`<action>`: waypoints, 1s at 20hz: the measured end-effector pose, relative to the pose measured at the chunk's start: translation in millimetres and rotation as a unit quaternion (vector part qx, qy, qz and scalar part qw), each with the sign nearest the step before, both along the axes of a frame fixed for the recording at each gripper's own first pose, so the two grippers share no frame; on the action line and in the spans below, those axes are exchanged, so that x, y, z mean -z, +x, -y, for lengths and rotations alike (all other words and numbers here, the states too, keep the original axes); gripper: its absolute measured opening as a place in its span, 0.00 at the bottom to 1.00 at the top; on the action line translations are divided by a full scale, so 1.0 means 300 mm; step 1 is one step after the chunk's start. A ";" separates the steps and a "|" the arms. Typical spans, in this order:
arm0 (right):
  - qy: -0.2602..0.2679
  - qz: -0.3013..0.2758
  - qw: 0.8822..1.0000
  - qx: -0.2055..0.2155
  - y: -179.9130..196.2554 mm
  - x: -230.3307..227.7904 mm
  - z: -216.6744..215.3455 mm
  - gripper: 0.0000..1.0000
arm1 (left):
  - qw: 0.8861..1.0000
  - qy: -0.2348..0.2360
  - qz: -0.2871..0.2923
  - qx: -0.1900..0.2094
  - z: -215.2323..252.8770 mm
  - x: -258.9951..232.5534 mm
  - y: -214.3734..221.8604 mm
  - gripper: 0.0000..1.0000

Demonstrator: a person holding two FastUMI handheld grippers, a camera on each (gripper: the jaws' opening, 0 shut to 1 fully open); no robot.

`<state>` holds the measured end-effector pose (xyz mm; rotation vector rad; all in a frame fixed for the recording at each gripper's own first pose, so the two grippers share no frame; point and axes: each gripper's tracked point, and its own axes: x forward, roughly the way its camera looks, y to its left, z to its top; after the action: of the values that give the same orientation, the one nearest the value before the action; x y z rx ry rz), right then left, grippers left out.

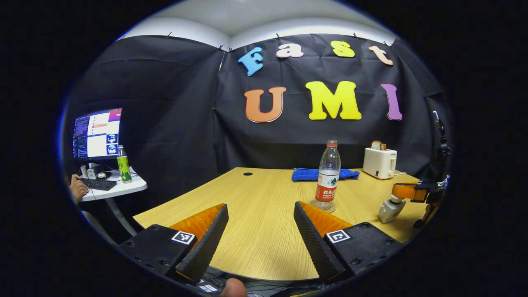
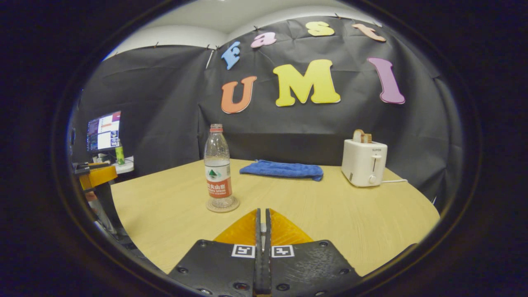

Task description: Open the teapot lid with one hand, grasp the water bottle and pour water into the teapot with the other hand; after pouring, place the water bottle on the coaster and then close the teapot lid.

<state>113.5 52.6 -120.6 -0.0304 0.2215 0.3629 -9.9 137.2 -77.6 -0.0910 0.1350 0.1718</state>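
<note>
Upright near the middle of the pale wood-grain table (image 2: 354, 222): a clear ribbed plastic water bottle (image 2: 217, 165) with a red cap and a red-and-white label, seated squarely on a round, clear glassy coaster (image 2: 222, 205). Cannot read the water level through the plastic.

Behind the water bottle, lying flat near the table's far edge, a rumpled blue terry towel (image 2: 282, 169). To the right of the towel, a glossy white boxy toaster (image 2: 364, 163) with a front lever and knob, holding browned bread (image 2: 361, 136) that pokes up out of its top slot.

At the bottom of the left gripper view, the left gripper (image 1: 260, 205) spread wide over bare tabletop, pinching nothing; ribbed, wedge-shaped fingers with textured inner faces.

At the bottom of the right gripper view, the right gripper (image 2: 262, 211) pressed together down to a thin seam (cannot tell whether anything sits inside that seam), well short of the water bottle.

Off to the far left, a small white side table (image 1: 123, 189) carrying a lit monitor (image 1: 98, 133), a green bottle (image 1: 123, 164) and a dark keyboard (image 1: 98, 184), with a hand (image 1: 77, 187) resting at the keyboard.
</note>
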 end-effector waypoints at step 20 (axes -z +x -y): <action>0.035 0.028 0.999 0.010 -0.036 -0.029 0.020 0.78 | 0.999 0.030 0.026 0.017 0.100 -0.078 -0.014 0.99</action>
<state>102.8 46.6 -111.9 0.0310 0.1542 0.3483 -14.1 107.1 -54.4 -0.0333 0.0787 0.1383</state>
